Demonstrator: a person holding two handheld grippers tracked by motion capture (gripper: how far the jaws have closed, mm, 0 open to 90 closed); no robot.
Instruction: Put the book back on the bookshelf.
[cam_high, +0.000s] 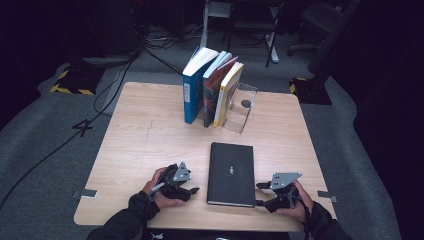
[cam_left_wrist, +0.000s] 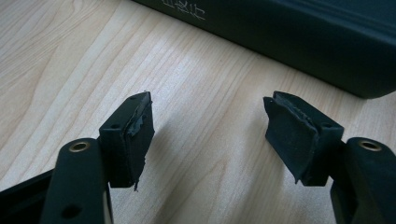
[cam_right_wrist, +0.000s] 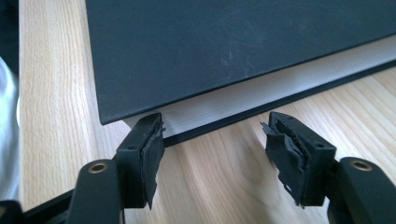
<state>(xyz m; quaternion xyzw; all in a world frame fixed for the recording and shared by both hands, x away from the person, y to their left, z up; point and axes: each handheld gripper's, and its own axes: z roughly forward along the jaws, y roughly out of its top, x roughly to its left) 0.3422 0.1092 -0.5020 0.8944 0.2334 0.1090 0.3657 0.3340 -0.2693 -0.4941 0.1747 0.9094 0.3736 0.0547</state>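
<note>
A black hardcover book (cam_high: 231, 172) lies flat on the wooden table (cam_high: 145, 135), near its front edge. My left gripper (cam_high: 194, 189) rests on the table just left of the book, its jaws pointing at the spine. In the left gripper view the left gripper (cam_left_wrist: 208, 126) is open over bare wood, with the book's spine (cam_left_wrist: 289, 37) a short way beyond. My right gripper (cam_high: 259, 194) is at the book's near right corner. In the right gripper view the right gripper (cam_right_wrist: 212, 140) is open, facing the white page edge (cam_right_wrist: 261, 93) under the black cover (cam_right_wrist: 224, 46). One fingertip (cam_right_wrist: 144, 135) is close to the corner.
Several upright books (cam_high: 210, 87) lean in a row at the back of the table against a clear bookend (cam_high: 242, 107). Cables, a stand and an office chair (cam_high: 320, 25) are on the dark floor beyond the table.
</note>
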